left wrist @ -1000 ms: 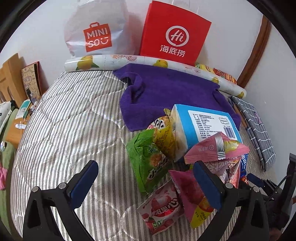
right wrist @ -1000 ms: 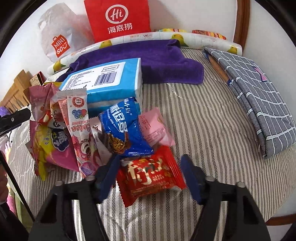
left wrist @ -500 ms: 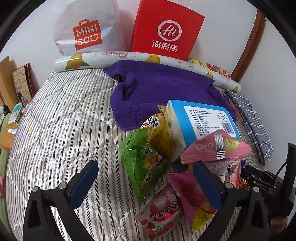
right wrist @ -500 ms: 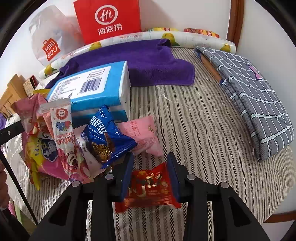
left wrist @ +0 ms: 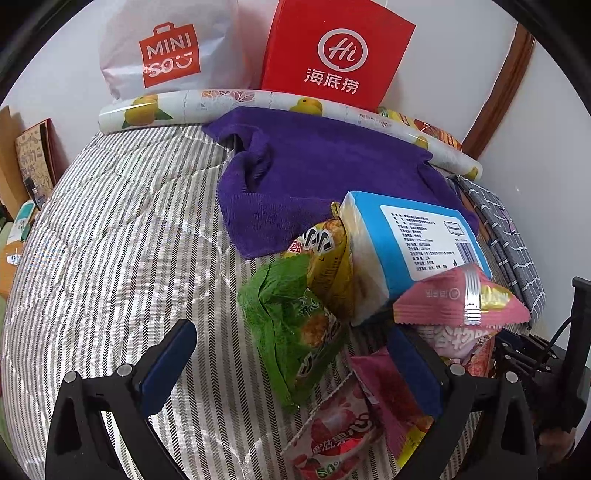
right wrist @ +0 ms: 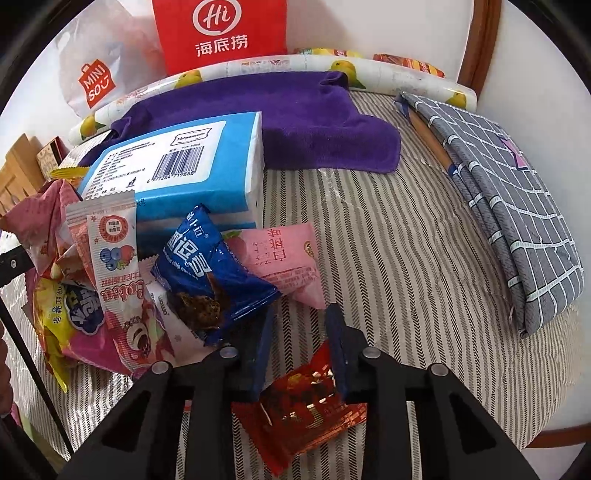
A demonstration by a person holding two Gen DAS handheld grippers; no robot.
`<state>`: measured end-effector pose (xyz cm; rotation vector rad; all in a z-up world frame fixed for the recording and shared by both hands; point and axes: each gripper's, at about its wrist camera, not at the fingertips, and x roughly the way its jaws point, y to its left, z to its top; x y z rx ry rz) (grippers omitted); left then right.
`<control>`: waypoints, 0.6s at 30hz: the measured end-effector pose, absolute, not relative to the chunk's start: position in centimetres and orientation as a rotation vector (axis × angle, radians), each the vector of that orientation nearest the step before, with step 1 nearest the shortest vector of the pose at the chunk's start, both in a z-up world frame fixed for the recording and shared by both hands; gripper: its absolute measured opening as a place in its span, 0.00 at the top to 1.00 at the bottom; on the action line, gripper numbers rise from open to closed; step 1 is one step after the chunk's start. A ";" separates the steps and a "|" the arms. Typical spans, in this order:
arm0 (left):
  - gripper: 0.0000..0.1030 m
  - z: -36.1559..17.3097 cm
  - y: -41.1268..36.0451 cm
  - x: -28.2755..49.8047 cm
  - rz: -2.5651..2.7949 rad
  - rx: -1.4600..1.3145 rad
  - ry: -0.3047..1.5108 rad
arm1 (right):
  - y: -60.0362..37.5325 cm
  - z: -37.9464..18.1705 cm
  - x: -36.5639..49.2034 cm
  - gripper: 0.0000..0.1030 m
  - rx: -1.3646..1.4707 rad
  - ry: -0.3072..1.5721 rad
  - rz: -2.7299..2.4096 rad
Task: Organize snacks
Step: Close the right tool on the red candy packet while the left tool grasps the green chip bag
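Observation:
A heap of snack packets lies on the striped bed cover [left wrist: 110,240] beside a blue tissue pack [right wrist: 177,166]. My right gripper [right wrist: 299,343] points down at the near edge; its jaws are closing, and the crumpled red snack packet [right wrist: 306,410] is pinched between the pads. Just beyond it lie a blue cookie packet [right wrist: 207,273] and a pink packet [right wrist: 284,258]. My left gripper [left wrist: 291,365] stands open over the other side of the heap. A green packet [left wrist: 295,325] and a strawberry packet [left wrist: 332,435] lie between its fingers, untouched.
A purple towel [right wrist: 295,110] is spread behind the heap. A grey checked cloth [right wrist: 517,206] lies folded at the right edge. A red paper bag [right wrist: 221,29], a white shopping bag [left wrist: 166,55] and a printed roll [left wrist: 184,107] line the wall. Bare striped cover stretches left of the heap.
My right gripper's jaws have drawn in from wide apart onto the red packet, which is now crumpled between them. The left gripper stays open and has hardly moved.

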<state>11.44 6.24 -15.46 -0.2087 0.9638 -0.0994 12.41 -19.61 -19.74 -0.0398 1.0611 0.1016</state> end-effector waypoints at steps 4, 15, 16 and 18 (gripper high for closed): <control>0.05 -15.6 6.4 11.5 -0.102 -0.207 0.963 | -19.8 -19.6 12.6 0.82 -0.043 1.057 0.087; 0.24 -16.0 7.1 11.6 -0.119 -0.233 0.967 | -19.9 -19.8 13.0 0.81 -0.048 1.058 0.077; 0.27 -16.0 7.2 11.6 -0.122 -0.233 0.969 | -20.0 -19.8 13.0 0.81 -0.044 1.058 0.077; 0.33 -16.0 7.3 11.7 -0.124 -0.234 0.973 | -19.9 -19.8 13.1 0.82 -0.047 1.059 0.075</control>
